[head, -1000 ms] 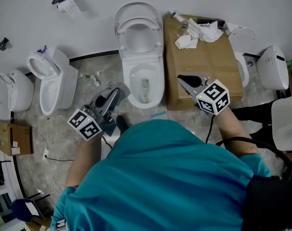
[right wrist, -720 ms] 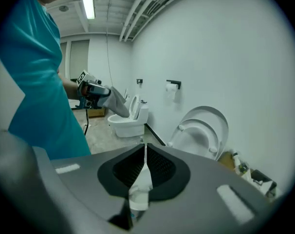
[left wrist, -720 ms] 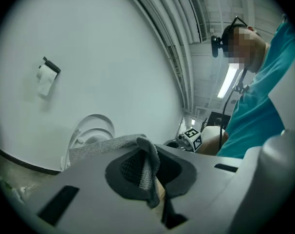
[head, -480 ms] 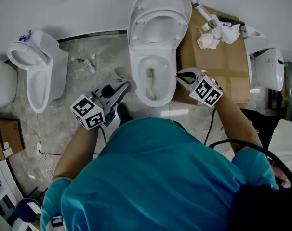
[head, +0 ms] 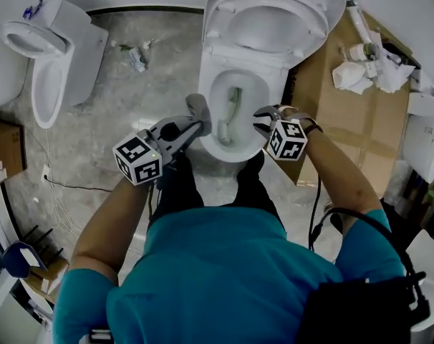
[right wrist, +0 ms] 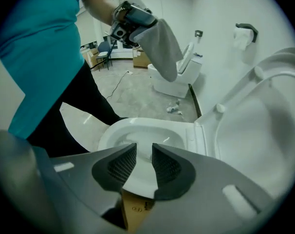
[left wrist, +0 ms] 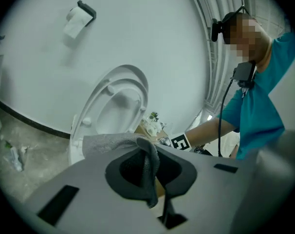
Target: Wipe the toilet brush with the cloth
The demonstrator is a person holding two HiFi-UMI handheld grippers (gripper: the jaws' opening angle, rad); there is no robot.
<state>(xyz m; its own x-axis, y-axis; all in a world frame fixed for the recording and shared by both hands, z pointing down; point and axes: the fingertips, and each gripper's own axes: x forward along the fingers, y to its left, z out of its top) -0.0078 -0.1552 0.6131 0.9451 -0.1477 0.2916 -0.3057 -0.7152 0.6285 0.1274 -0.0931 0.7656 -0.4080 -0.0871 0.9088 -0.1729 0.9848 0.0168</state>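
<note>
The white toilet (head: 274, 63) stands with lid and seat up. The toilet brush (head: 231, 112) lies inside its bowl. My left gripper (head: 194, 124) hovers at the bowl's left rim, shut on a grey cloth (head: 198, 108). In the left gripper view the cloth (left wrist: 146, 167) hangs folded between the pads. My right gripper (head: 263, 120) is at the bowl's right rim, pointing steeply down. Its jaws are opening, and the right gripper view shows my right gripper (right wrist: 144, 162) with nothing between the pads, only the bowl (right wrist: 138, 130) below.
A cardboard box (head: 346, 135) stands right of the toilet, with crumpled paper (head: 353, 76) and a bottle on top. A second toilet (head: 56, 56) stands at the left. Litter (head: 136, 57) and a cable (head: 59, 185) lie on the floor. A paper holder (left wrist: 82, 16) hangs on the wall.
Both grippers have come down and closer to the toilet bowl, one on each side of it. The right gripper has tipped downward and its jaws have parted. The cloth stayed in the left gripper.
</note>
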